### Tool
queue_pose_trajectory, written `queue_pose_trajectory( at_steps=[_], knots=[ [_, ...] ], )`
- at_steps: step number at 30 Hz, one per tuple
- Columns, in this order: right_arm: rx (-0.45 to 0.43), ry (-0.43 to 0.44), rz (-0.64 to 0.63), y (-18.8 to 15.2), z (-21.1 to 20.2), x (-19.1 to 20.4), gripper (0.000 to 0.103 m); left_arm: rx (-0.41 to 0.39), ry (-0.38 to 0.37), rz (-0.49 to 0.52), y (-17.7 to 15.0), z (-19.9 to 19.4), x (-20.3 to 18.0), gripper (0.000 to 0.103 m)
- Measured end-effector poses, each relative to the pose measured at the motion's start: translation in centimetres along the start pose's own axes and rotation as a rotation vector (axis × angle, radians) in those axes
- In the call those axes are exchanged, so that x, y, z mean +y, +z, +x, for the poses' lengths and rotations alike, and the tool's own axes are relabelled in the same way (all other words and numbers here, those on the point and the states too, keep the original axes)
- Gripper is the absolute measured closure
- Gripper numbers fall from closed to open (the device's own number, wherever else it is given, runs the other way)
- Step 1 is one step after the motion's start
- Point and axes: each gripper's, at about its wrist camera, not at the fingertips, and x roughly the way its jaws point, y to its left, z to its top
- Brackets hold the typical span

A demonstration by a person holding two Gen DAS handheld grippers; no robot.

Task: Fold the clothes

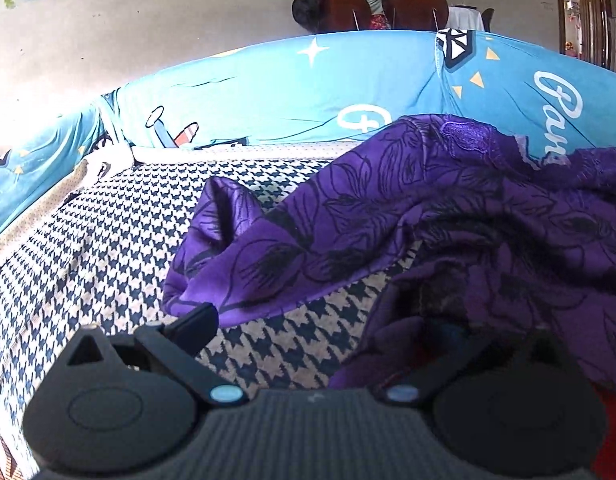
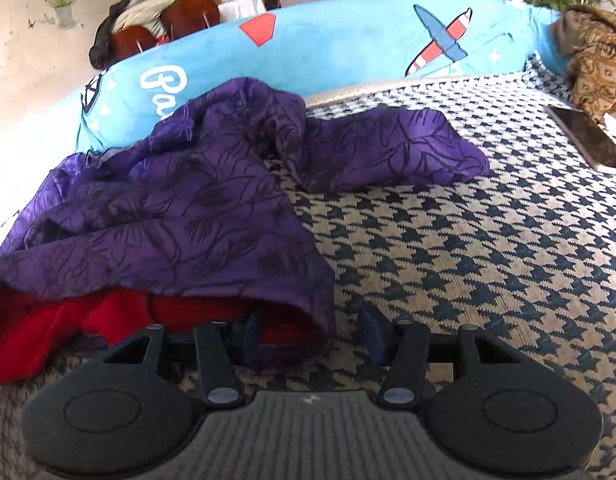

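Both grippers' fingers spread at the purple garment (image 2: pixel 195 200) (rumpled): left gripper (image 1: pixel 320 320), right gripper (image 2: pixel 312 334).

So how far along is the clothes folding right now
Barely begun. Done: nothing looks folded; the purple garment lies crumpled on the houndstooth cover, one part flung out to the side. In hand: the right tool is open, straddling its near hem; the left tool is open at its edge, right finger hidden by cloth. Left: flattening and folding it, then the red garment underneath.
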Motion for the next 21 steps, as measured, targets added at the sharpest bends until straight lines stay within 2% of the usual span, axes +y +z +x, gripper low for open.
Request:
queue_pose_trajectory(
  at_steps=[2, 4, 6, 11, 17, 21],
  knots=[
    [-0.015, -0.007, -0.001, -0.2, 0.3, 0.3, 0.075, -0.006, 0.009, -0.001, -0.1, -0.2, 0.0, 0.000],
    [-0.029, -0.003, 0.007, -0.3, 0.4, 0.5, 0.083, -0.016, 0.022, -0.003, -0.1, -0.4, 0.1, 0.000],
    [-0.047, -0.011, 0.008, -0.2, 0.2, 0.7, 0.095, -0.030, 0.041, -0.008, -0.1, -0.7, 0.3, 0.000],
    [-0.123, -0.086, -0.009, 0.5, -1.3, 1.0, 0.097, -0.067, 0.085, -0.046, 0.2, -2.1, 1.5, 0.000],
    [-0.313, -0.126, -0.068, 1.2, -5.6, 1.9, 0.098, -0.125, 0.112, -0.089, 0.4, -5.1, 3.4, 0.000],
    [-0.412, -0.129, -0.106, 1.7, -8.4, 2.8, 0.099, -0.171, 0.163, -0.132, 0.9, -7.5, 4.9, 0.000]
  ],
)
